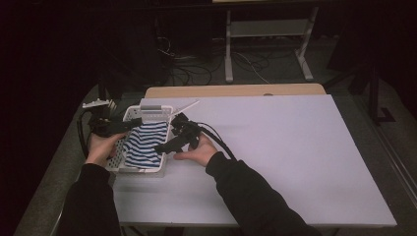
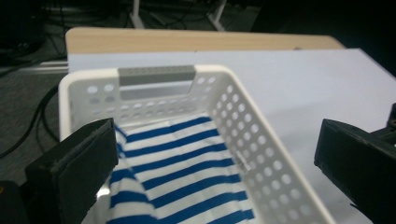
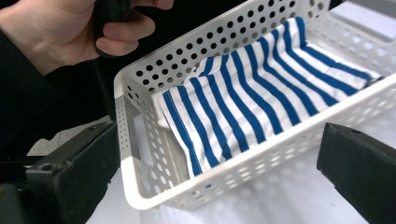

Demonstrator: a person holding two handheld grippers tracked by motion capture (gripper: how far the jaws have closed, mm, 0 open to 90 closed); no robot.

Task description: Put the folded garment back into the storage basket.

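Reading the stage: we judge the placing step as good as done, with the striped cloth [image 3: 261,93] lying inside the white basket [image 1: 129,115] and neither set of tongs touching it.
Cloth: folded, blue and white stripes, flat on the basket floor, its edges against the perforated walls; nothing hangs over the rim that we can see.
Basket: at the left part of the white table [image 1: 295,157], near its far edge, grey handle insert at the far short wall.
Left gripper [image 1: 135,124]: over the basket's left long wall, jaws spread wide with nothing between them; in its own view the cloth sits below and beyond the pads.
Right gripper [image 1: 164,146]: at the basket's right long wall, near its front corner, jaws likewise wide apart and empty.
Done: cloth in the basket, both grips let go.
Left: we expect only drawing both hands clear of the basket; smoothing the cloth looks unnecessary.
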